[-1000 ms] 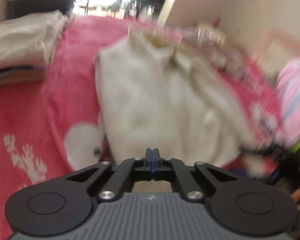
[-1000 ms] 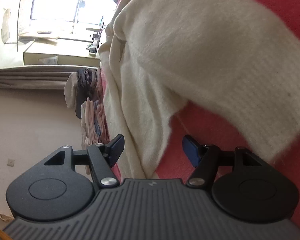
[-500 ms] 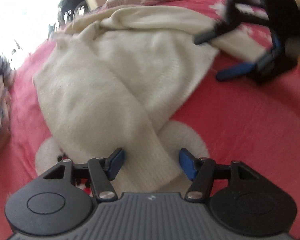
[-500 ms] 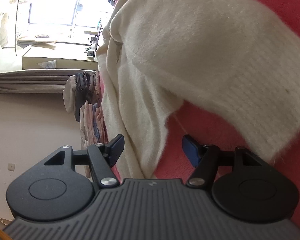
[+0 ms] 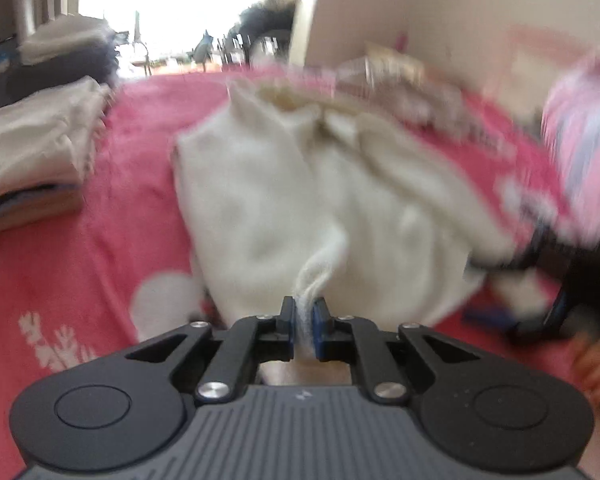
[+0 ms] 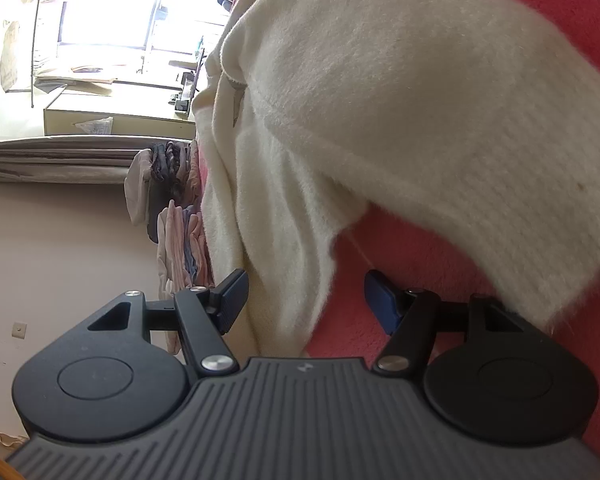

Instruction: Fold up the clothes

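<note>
Cream fuzzy knit: the sweater (image 5: 284,200) lay spread on the red bedspread (image 5: 112,216), reaching from 6 o'clock up toward 12 in the left wrist view. The left gripper (image 5: 304,322) was clamped on a pinch of its near edge, a twist of fabric rising between the blue pads. The right gripper (image 6: 304,300) stood about half open, pads clear of the cloth, with a hanging fold of the sweater (image 6: 380,120) between them.

Step judged: taking hold of the hem or corners ahead of a fold. Next move would call for the right gripper to close on its fold, then both to lift and carry the edge across.

Surroundings: folded stack (image 5: 32,156) at 9 o'clock; a loose beige-brown garment (image 5: 404,84) at 1 o'clock; blurred pink item (image 5: 584,152) at 3 o'clock. The garment at 1 o'clock could crowd the far edge.
</note>
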The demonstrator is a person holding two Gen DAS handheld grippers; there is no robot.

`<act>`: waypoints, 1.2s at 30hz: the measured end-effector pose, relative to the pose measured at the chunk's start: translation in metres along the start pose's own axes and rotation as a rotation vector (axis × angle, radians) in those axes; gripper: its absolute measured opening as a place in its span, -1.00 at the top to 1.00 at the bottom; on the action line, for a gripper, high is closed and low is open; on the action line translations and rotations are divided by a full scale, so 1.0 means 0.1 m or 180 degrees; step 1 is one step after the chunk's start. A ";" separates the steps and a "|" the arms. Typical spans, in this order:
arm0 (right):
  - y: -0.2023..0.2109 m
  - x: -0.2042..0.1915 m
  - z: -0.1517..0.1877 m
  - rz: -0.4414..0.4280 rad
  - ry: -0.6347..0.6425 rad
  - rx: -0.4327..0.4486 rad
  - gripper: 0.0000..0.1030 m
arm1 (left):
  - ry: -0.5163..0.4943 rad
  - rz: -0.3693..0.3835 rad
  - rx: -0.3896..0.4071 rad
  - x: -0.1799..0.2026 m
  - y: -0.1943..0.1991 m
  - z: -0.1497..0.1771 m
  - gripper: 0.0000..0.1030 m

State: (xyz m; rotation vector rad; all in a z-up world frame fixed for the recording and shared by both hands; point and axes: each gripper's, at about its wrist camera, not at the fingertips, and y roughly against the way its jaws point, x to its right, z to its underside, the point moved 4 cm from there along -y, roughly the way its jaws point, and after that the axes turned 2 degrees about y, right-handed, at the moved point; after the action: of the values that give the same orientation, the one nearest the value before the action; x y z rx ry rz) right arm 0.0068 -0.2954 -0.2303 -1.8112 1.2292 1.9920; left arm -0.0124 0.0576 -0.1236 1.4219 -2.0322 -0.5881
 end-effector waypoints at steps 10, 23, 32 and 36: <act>-0.02 -0.02 0.02 0.0007 -0.0011 0.0012 -0.24 | 0.1042 0.0190 0.1124 -0.94 0.54 -1.51 0.83; -0.08 -0.01 -0.01 -0.0001 -0.0085 -0.0012 -0.24 | 0.2695 -0.1252 0.1675 -3.72 0.83 -2.25 0.85; -0.09 0.00 -0.03 0.0007 -0.0092 -0.0018 -0.25 | 0.3831 -0.1704 0.1357 -4.36 0.69 -1.07 0.44; -0.09 -0.08 -0.01 0.0111 0.0095 -0.0053 -0.27 | 0.3091 -0.1504 0.1269 -3.85 0.88 -1.25 0.41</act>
State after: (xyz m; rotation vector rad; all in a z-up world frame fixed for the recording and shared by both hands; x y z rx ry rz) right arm 0.0150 -0.2874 -0.2274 -1.8460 1.2652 2.0065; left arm 0.1127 0.4468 -0.0564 1.9187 -1.0605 0.3429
